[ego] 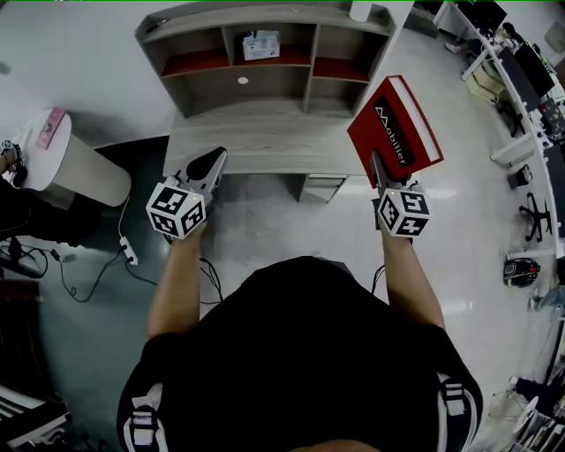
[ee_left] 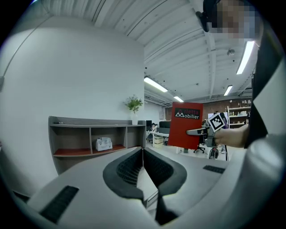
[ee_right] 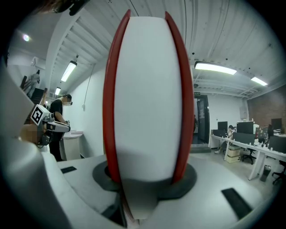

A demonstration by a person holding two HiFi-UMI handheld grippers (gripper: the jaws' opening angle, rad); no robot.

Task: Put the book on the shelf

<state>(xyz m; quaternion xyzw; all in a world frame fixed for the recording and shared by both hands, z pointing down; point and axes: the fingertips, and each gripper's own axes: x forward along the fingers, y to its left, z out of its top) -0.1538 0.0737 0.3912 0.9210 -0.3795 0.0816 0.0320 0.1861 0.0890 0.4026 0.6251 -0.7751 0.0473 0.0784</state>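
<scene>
The person's black shirt [ego: 300, 353] fills the foreground; ahead, the left gripper [ego: 214, 161] is clenched on nothing, while the right gripper [ego: 378, 168] grasps the red book [ego: 397, 124] aloft, right of the shelf [ego: 203, 88], seemingly by one edge, so it may pivot or slip

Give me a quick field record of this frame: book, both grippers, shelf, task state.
book: red cover with white title print, held in the air by the desk's right end
right gripper: shut on the book, white page edge between the jaws
left gripper: shut, nothing between the jaws, near the desk's front edge
shelf: stands on the desk, open compartments
white box: in the shelf's middle compartment
task state: book not yet on the shelf
</scene>
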